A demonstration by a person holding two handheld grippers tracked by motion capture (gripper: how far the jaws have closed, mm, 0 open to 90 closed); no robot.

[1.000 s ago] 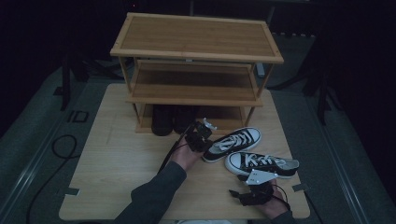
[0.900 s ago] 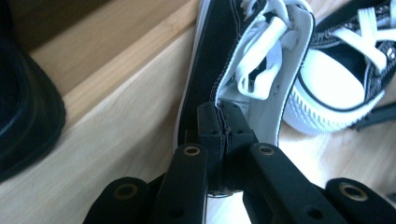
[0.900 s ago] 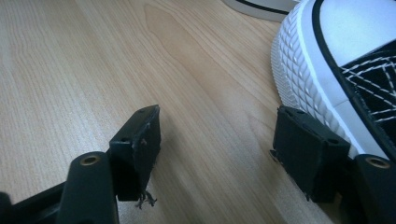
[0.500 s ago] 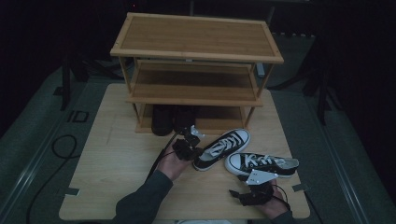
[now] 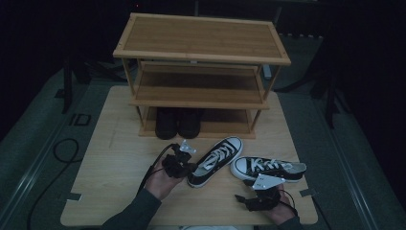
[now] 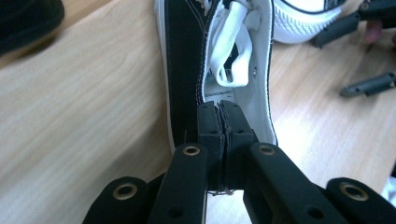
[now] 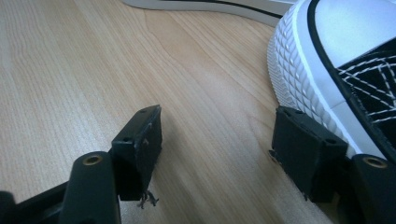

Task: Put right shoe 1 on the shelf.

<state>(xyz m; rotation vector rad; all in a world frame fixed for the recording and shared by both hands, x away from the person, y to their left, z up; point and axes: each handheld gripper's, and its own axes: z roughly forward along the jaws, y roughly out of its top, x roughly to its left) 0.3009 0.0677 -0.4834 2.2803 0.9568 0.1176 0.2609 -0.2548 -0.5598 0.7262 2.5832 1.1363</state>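
The left gripper (image 5: 178, 162), jaws clamped on the left sneaker's (image 5: 216, 154) heel, has dragged it back from the rack (image 5: 201, 60), while the right gripper (image 5: 261, 196) waits wide open and empty beside the other sneaker (image 5: 268, 167).

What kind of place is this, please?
Probably a staged recording setup, not a home: a bamboo shoe rack stands on a wooden table, with sneakers handled by grippers and cables on dark flooring.

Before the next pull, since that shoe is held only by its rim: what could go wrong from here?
The left gripper pinches just the thin heel collar of the black sneaker, so the canvas may slip free or the shoe may swing. Dragging it could knock the second sneaker lying close beside it. The right gripper rests open at that sneaker's toe and might nudge it.
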